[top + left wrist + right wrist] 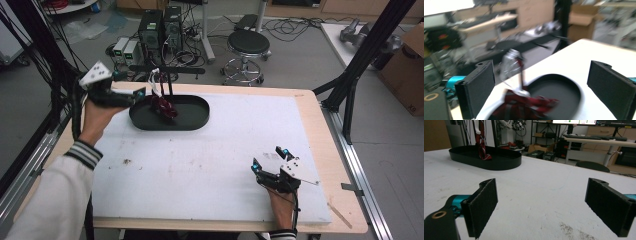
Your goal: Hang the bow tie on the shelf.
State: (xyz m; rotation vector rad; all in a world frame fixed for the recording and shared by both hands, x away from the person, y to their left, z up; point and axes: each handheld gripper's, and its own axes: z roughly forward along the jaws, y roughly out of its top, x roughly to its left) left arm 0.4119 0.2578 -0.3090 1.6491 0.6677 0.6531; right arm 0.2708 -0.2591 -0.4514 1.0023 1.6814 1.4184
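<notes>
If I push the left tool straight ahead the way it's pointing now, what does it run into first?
Most likely the red striped cloth hanging from the stand's upright post over the black tray. The left tool is open. The view is blurred, so depth is uncertain.

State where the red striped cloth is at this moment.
In the high view the red striped cloth lies in the left half of the black oval tray at the table's far left, beside the thin black post, just ahead of the left tongs.
</notes>
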